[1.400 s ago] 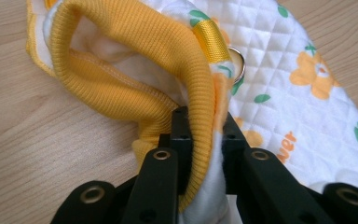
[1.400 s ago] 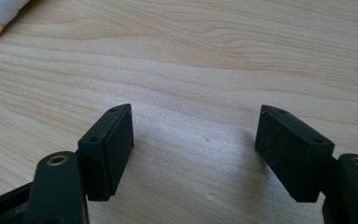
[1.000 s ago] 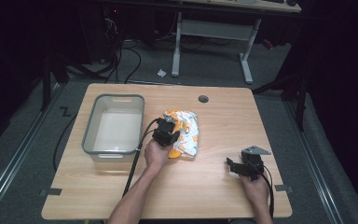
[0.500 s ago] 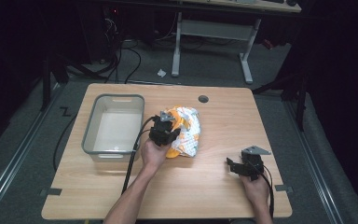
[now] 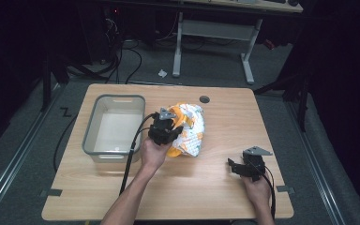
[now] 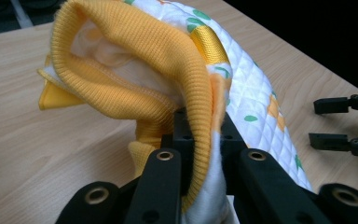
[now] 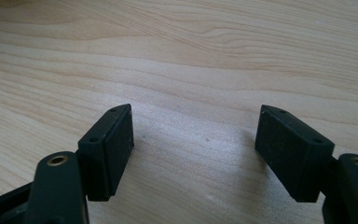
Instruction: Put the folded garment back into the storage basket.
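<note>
A small quilted garment (image 5: 191,129), white with green and orange spots and yellow ribbed cuffs, lies bunched at the middle of the wooden table (image 5: 215,201). My left gripper (image 5: 168,127) is shut on its yellow ribbed edge (image 6: 168,60); in the left gripper view the fabric is pinched between the jaws and hangs up off the tabletop. My right gripper (image 5: 232,168) rests low near the table's front right, open, with bare wood (image 7: 191,135) between its pads (image 7: 119,144).
A clear plastic bin (image 5: 114,126) stands left of the garment, right beside my left hand. A dark round grommet (image 5: 204,99) sits in the table's far edge. Cables trail from both grippers toward the front. Desk legs and wires fill the floor beyond.
My left gripper has risen and shifted slightly away from me, pulling the garment's yellow edge up with it. The right gripper has stayed still.
</note>
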A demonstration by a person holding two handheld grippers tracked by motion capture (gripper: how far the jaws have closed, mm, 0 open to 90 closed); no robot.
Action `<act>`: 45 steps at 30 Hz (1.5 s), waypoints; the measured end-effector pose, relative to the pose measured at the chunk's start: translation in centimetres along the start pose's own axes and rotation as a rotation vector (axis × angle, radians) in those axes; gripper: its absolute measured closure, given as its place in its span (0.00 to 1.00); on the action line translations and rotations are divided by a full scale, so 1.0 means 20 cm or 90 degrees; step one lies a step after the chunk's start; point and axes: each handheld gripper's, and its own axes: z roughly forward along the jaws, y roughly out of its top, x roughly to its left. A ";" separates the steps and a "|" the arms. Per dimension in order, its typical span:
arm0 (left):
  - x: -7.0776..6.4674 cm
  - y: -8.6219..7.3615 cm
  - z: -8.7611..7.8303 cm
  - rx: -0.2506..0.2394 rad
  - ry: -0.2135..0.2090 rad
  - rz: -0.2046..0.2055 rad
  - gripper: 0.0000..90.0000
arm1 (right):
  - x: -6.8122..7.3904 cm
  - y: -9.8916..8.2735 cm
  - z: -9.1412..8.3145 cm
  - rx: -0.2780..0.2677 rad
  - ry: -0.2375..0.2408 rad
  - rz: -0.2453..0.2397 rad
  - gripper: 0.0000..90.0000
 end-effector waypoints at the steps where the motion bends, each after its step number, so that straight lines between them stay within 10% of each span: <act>1: 0.00 0.02 -0.03 -0.005 -0.001 0.005 0.92 | 0.00 0.00 0.00 0.000 0.000 0.000 0.31; 45: 0.23 0.03 -0.40 -0.047 0.005 -0.047 0.92 | 0.00 0.00 0.00 0.000 -0.002 0.000 0.32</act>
